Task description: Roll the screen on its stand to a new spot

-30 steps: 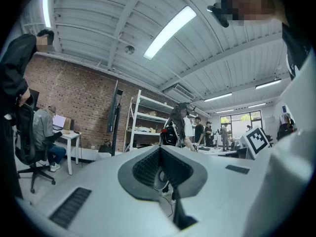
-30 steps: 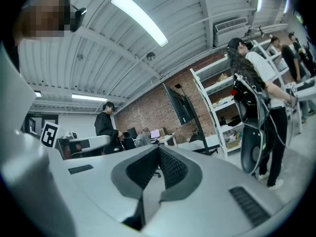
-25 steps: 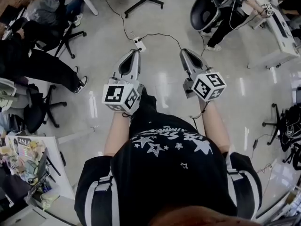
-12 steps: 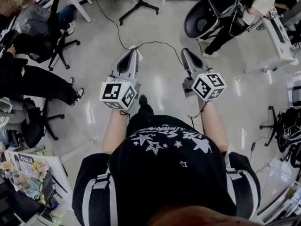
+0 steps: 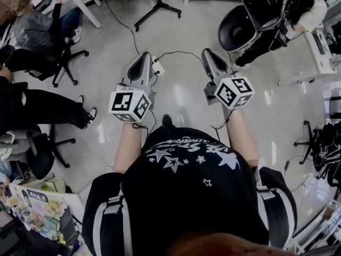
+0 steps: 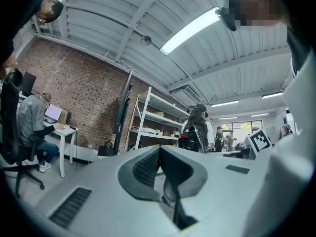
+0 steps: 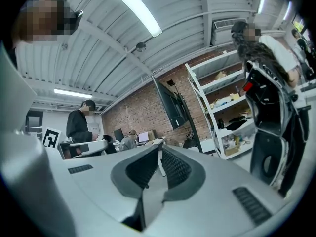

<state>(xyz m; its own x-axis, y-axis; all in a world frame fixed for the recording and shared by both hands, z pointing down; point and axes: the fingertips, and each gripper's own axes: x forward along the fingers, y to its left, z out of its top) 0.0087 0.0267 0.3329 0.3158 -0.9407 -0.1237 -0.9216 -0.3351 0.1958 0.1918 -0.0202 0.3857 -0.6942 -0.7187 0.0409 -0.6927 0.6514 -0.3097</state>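
The screen (image 7: pixel 173 102) is a dark flat panel on a tall black stand in front of the brick wall, a good way ahead of me. In the left gripper view the screen (image 6: pixel 122 110) shows nearly edge-on beside a white rack. The stand's black legs (image 5: pixel 157 4) reach into the top of the head view. My left gripper (image 5: pixel 143 58) and right gripper (image 5: pixel 209 55) are held side by side above the floor, pointing toward the stand. Both are shut with nothing between the jaws, as the left gripper (image 6: pixel 158 149) and right gripper (image 7: pixel 159 152) show in their own views.
A white power strip (image 5: pixel 157 66) with a black cable lies on the floor just past the left gripper. Seated people and office chairs (image 5: pixel 64 57) are at the left. A black chair (image 5: pixel 240 20) and a standing person are at the top right. A white shelving rack (image 6: pixel 158 120) stands by the wall.
I have walked forward: the power strip, chairs and stand legs have slid nearer and lower in the head view. Both grippers stay shut and level.
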